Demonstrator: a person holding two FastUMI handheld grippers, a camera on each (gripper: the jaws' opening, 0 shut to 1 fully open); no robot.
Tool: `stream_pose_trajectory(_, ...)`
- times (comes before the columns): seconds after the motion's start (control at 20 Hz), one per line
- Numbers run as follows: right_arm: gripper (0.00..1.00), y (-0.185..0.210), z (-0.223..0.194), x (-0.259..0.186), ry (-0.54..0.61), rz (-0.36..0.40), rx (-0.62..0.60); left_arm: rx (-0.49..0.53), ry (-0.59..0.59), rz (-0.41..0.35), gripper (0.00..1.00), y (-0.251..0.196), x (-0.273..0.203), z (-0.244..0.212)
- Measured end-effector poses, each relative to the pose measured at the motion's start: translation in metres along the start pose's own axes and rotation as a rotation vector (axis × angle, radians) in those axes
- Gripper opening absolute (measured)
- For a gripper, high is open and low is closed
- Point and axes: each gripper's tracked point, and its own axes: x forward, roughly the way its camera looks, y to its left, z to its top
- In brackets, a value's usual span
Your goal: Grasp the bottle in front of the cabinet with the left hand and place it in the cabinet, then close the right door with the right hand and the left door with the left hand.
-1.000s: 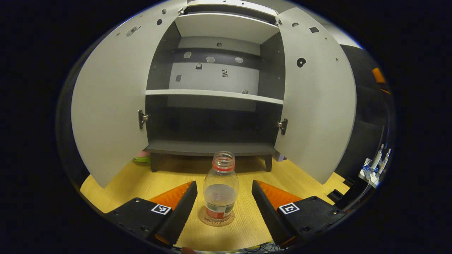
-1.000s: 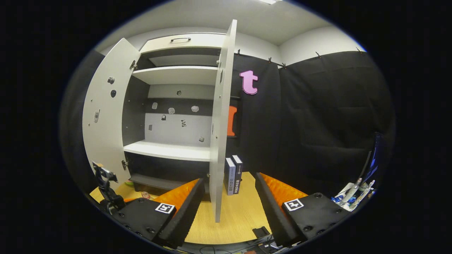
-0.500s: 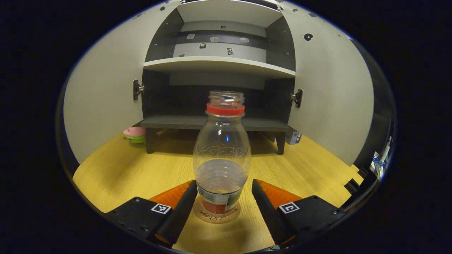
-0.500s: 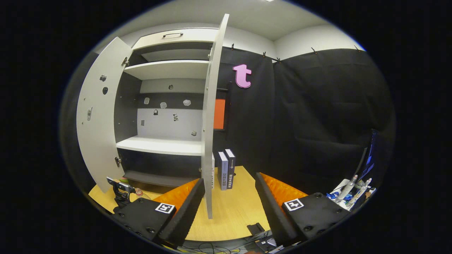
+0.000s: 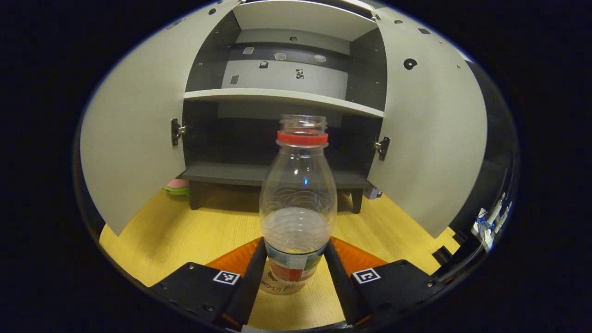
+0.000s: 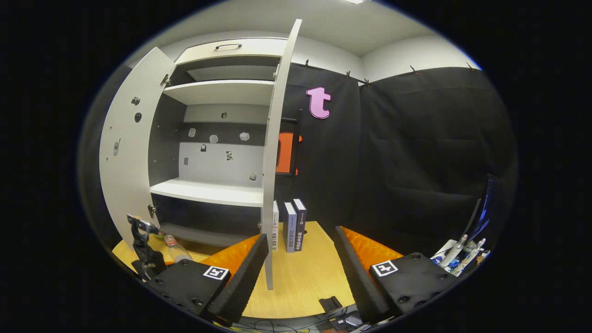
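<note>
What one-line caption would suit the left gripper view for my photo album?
The left claw closed on a clear bottle standing before the open cabinet on the wooden table.

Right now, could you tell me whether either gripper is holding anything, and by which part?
The left gripper holds the bottle by its lower body, at the label. The right gripper is open, holding nothing.
</note>
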Motion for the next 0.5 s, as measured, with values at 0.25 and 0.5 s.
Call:
stream_pose_trajectory(0.25, 0.96, 0.004, -0.005, 0.001, 0.002, 0.009, 0.028, -0.01, 0.004, -0.043, 0.74, 0.0, -0.024, 0.068)
stream_pose_trajectory(0.5, 0.96, 0.002, -0.011, 0.0, 0.009, 0.01, 0.056, 0.013, -0.022, -0.116, 0.74, -0.009, -0.039, 0.151)
